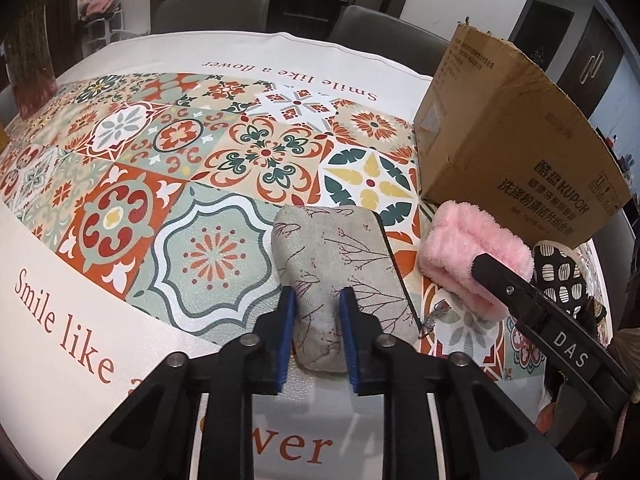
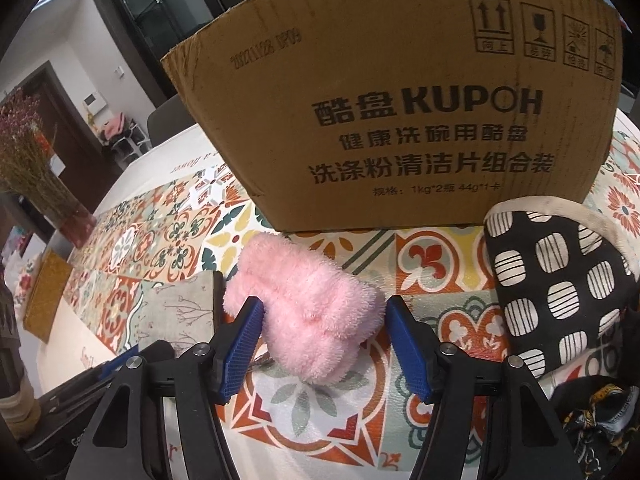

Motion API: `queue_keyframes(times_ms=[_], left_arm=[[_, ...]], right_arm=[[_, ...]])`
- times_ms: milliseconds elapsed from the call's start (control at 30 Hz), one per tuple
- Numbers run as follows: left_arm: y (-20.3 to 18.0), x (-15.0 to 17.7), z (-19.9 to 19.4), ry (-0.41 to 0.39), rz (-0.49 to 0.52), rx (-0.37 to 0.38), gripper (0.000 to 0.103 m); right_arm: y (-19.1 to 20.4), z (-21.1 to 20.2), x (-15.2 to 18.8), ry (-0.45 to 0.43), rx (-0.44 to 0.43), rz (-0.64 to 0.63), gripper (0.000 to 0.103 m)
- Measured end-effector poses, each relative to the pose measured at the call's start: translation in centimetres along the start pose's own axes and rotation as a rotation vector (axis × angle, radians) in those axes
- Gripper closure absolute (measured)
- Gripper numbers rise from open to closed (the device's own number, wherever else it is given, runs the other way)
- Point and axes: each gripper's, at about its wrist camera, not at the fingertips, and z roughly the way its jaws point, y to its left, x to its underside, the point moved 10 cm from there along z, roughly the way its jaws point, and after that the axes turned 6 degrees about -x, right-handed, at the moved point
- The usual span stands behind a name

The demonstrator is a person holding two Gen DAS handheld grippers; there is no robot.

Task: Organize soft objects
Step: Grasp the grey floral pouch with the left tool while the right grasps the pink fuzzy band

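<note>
A grey cloth pouch point(image 1: 340, 252) printed with thin branches lies on the patterned tablecloth point(image 1: 224, 160). My left gripper point(image 1: 317, 296) is shut on its near end, the cloth bunched between the blue pads point(image 1: 286, 336). Just right of it sits a fluffy pink cloth roll point(image 2: 312, 312), also seen in the left wrist view as the pink roll point(image 1: 468, 252). My right gripper point(image 2: 324, 302) straddles that roll: its left pad point(image 2: 240, 344) brushes the fluff, while the right pad stands just beside it, and the roll is not squeezed. The pouch point(image 2: 176, 312) shows at the left of the right wrist view.
A tall cardboard box point(image 2: 400, 120) stands right behind the pink roll. A black-and-white patterned cloth item point(image 2: 560, 288) leans to the right, with a dark scarf point(image 2: 600, 412) below it. A vase of dried flowers point(image 2: 36, 176) and a yellow woven mat point(image 2: 44, 300) sit far left. Chairs point(image 1: 212, 8) line the far edge.
</note>
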Motion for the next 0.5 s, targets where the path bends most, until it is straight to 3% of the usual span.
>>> queue_keyframes(times_ms=[200, 500], left_arm=[[-0.2, -0.1, -0.3, -0.017, 0.020, -0.001, 0.091], [-0.7, -0.5, -2.0, -0.069, 0.053, -0.001, 0.094]], right_arm=[[0.4, -0.3, 0.1, -0.001, 0.010, -0.035, 0.066], [0.8, -2.4, -0.4, -0.035, 0.021, -0.064, 0.073]])
